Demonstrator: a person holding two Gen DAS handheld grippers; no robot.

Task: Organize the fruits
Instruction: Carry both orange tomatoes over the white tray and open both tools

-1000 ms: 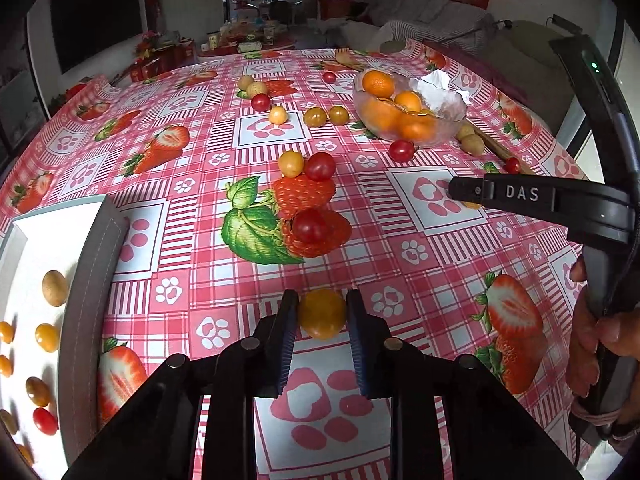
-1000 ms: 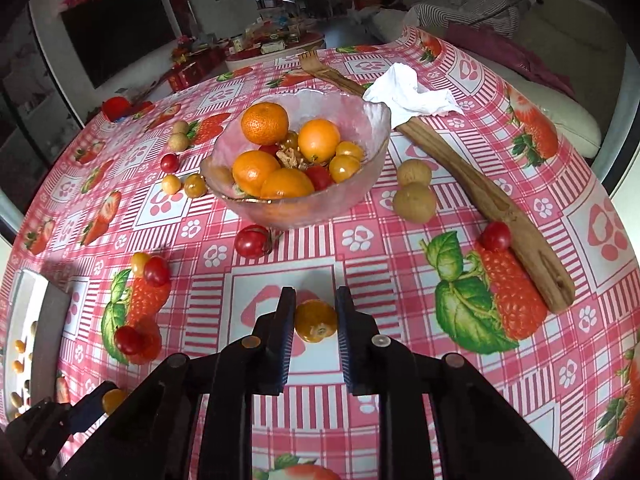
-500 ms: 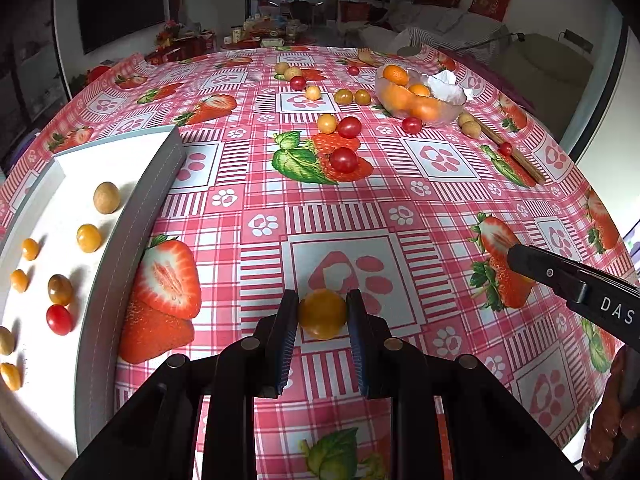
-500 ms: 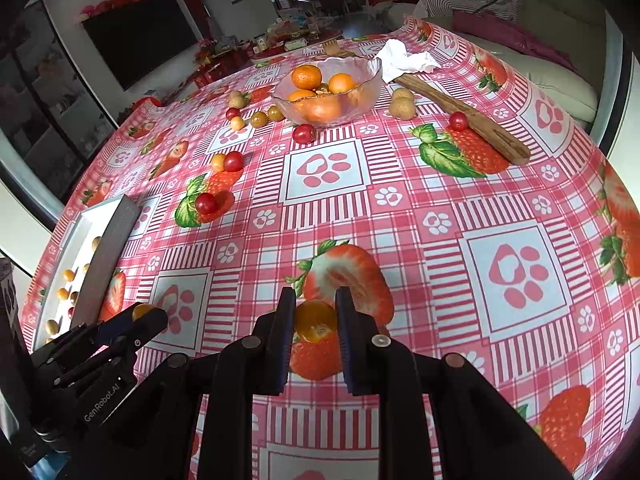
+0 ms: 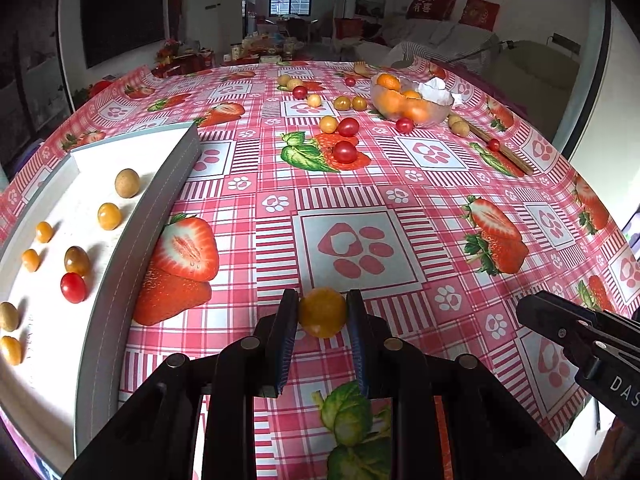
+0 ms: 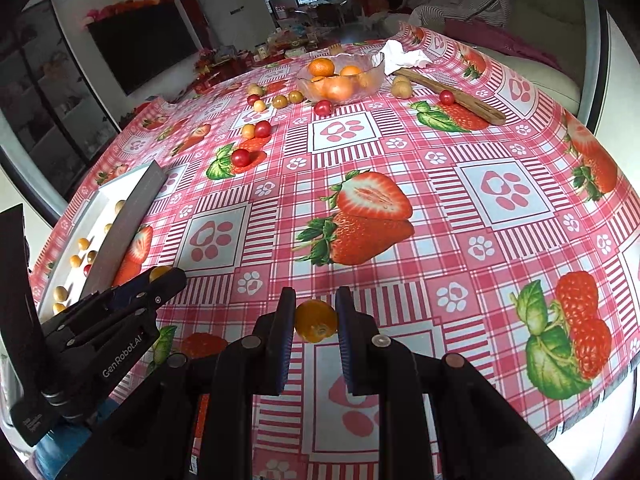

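My left gripper [image 5: 322, 312] is shut on a yellow-orange cherry tomato [image 5: 322, 313] and holds it above the tablecloth, right of the white tray [image 5: 120, 264]. The tray holds several small fruits, such as a red tomato [image 5: 73, 287] and a brown longan [image 5: 127, 183]. My right gripper [image 6: 316, 320] is shut on a small orange fruit [image 6: 316, 321] above the near part of the table. The left gripper also shows in the right wrist view [image 6: 160, 276], low at the left, next to the tray [image 6: 128, 208].
A glass bowl [image 5: 412, 100] of oranges stands at the far right, with a white tissue [image 5: 434, 90] and a wooden stick [image 5: 500, 152] beside it. Loose red and yellow tomatoes [image 5: 344, 152] and longans lie in the far middle. The table edge is close below.
Both grippers have pulled back from the fruit bowl area toward the near edge and the tray, each keeping its fruit. The tray now fills more of the left wrist view.
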